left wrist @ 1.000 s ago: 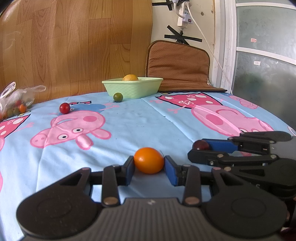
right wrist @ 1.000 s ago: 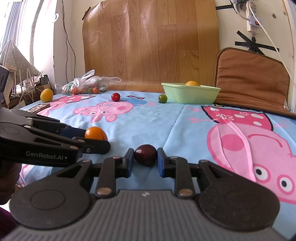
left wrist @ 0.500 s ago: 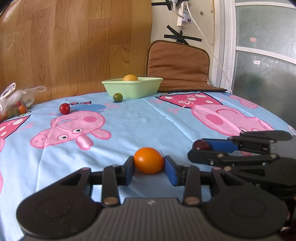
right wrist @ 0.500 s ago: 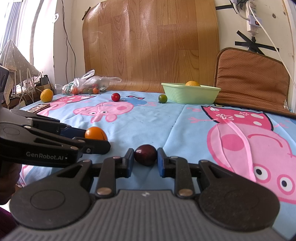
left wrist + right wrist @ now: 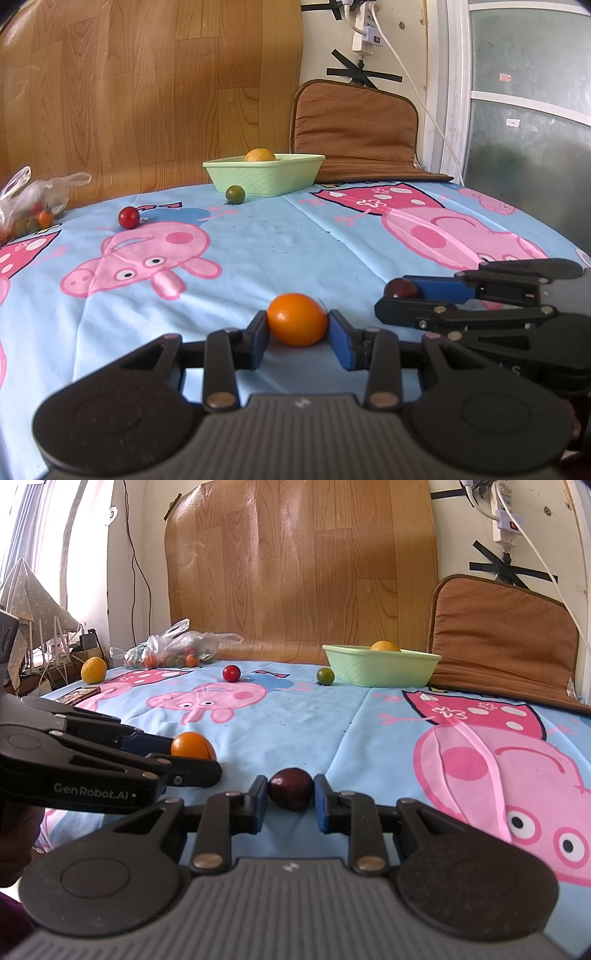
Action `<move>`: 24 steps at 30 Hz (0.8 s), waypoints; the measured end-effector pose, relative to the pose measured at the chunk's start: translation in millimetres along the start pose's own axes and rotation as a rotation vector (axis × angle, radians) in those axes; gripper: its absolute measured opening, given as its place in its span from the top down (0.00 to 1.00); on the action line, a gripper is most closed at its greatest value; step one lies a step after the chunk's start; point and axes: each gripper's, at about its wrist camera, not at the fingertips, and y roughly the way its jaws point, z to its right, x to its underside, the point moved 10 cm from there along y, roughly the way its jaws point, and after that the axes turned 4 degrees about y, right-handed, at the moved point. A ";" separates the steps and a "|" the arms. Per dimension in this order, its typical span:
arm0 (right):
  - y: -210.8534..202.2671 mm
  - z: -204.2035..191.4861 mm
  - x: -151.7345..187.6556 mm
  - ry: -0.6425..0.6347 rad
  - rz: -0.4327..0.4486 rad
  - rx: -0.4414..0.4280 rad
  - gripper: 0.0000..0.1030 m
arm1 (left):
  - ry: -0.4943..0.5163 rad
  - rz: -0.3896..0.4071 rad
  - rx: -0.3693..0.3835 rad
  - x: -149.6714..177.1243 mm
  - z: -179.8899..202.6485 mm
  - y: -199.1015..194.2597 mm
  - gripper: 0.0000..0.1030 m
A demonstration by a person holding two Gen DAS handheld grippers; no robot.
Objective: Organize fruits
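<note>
Nearest, the left gripper (image 5: 297, 338) is clamped on an orange tomato (image 5: 297, 319) and the right gripper (image 5: 290, 799) on a dark red one (image 5: 290, 788), both low over the cartoon-print cloth (image 5: 277, 240). These look light, smooth and easily bruised, so a gentle pinch across the widest part seems wisest. Farther off, a red tomato (image 5: 128, 217) and a green one (image 5: 235, 193) lie before the green basket (image 5: 266, 177).
</note>
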 end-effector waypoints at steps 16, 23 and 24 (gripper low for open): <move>-1.8 -0.7 -7.4 0.009 0.013 -0.014 0.72 | -0.031 -0.014 0.022 -6.6 -6.2 0.7 0.67; 1.5 4.4 -35.8 -0.008 0.054 -0.024 0.72 | -0.058 -0.009 0.076 -39.5 -17.5 10.1 0.67; 4.2 6.6 -41.3 -0.011 0.058 -0.029 0.72 | -0.065 -0.015 0.091 -45.4 -17.7 13.5 0.67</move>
